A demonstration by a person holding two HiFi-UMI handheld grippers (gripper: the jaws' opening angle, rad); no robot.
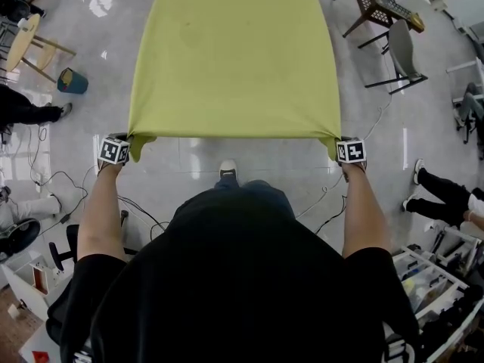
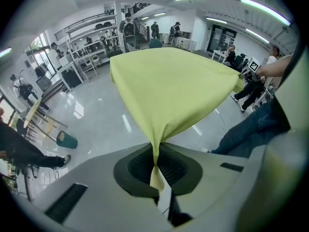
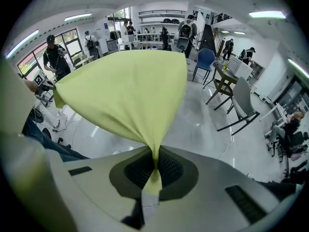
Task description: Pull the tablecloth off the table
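Cloth [image 1: 234, 59] is spread flat ahead of the person, with the near edge drawn into a straight, taut line between the 2 grippers. Left gripper [image 1: 115, 151] has the near-left corner and right gripper [image 1: 351, 152] the near-right one. Both arms are out and roughly parallel. My read on why: holding both corners at full cloth width splits the pull evenly and stops the sheet skewing or bunching to 1 side, so it should come off square. Fabric fans out from each pinch in tight folds, so there is real tension. Left gripper view shows the pads clamped hard together on a thin twist of cloth, with a small tail poking out on the camera side. Right gripper view shows the same: clenched on its corner, nothing else between the pads. No table top or legs show under the cloth in any view, and floor [image 1: 249, 165] shows below the near edge, so I can't tell how much cloth is on the table. Guess at the risk: the pinch is thin, so a jerk could slip a corner.
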